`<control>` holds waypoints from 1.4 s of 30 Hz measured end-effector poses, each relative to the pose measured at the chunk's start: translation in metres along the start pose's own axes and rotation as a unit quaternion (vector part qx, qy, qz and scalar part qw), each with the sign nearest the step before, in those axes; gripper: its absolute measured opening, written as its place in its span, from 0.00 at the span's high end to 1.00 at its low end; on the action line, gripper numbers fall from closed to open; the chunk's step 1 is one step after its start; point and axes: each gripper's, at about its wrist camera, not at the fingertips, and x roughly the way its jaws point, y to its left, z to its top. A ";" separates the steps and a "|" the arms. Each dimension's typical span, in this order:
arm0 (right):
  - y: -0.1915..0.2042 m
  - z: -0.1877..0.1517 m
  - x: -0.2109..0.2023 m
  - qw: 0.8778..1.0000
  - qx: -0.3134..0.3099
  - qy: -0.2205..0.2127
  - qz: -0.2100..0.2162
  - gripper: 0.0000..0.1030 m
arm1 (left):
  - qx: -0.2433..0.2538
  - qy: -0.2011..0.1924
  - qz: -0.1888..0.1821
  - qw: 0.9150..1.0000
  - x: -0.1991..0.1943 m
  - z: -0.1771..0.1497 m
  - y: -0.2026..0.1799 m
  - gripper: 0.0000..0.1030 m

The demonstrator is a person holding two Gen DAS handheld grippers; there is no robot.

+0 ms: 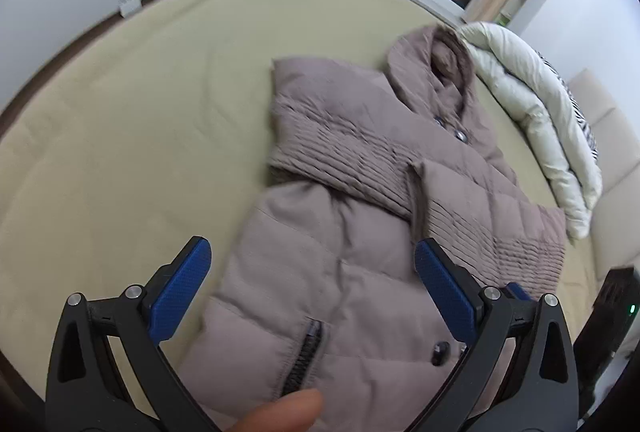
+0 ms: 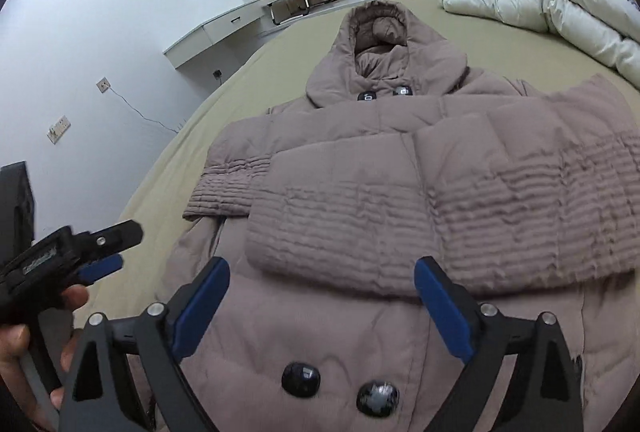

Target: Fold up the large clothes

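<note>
The puffy down coat (image 2: 360, 192) lies face up on the bed (image 1: 140, 104), hood toward the far window, both sleeves already crossed over the chest, the lower half untouched nearest the person.

Starting on the left: the left hand-held gripper (image 1: 312, 280) hangs above the coat's left flank near the zipped pocket (image 1: 306, 356), its blue pads (image 1: 180, 296) spread wide and holding nothing. My worry here is the filling. This cloth is slick and springy, so a shallow pinch may catch only the outer shell and slide off when lifted. From the right camera the same tool shows low at the left, tilted inward over the bed's edge.

In the middle, the stacked sleeves (image 2: 400, 216) look loosely laid. If the hem is swung up fast, I judge the top sleeve could slip sideways and spoil the fold.

To the right, the right hand-held gripper (image 2: 322, 296) hovers over the coat's front just above the two dark buttons (image 2: 340, 388), fingers also parted and empty, pointing along the coat toward the hood (image 2: 380, 32). A rolled white duvet (image 2: 540, 0) sits near the right shoulder; an uneven lift between the two hands could drag the coat against it.
</note>
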 end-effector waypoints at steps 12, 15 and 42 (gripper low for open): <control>-0.110 -0.035 -0.060 0.978 0.203 -0.043 0.029 0.07 | 0.104 0.072 -0.070 0.990 0.082 0.010 -0.104 0.00; -0.122 -0.039 -0.062 0.975 0.214 -0.044 0.028 0.07 | 0.113 0.097 -0.074 0.986 0.112 0.013 -0.117 0.01; -0.217 -0.002 -0.069 0.874 0.443 -0.129 0.154 0.08 | 0.003 0.004 -0.040 0.999 0.094 0.151 -0.019 0.85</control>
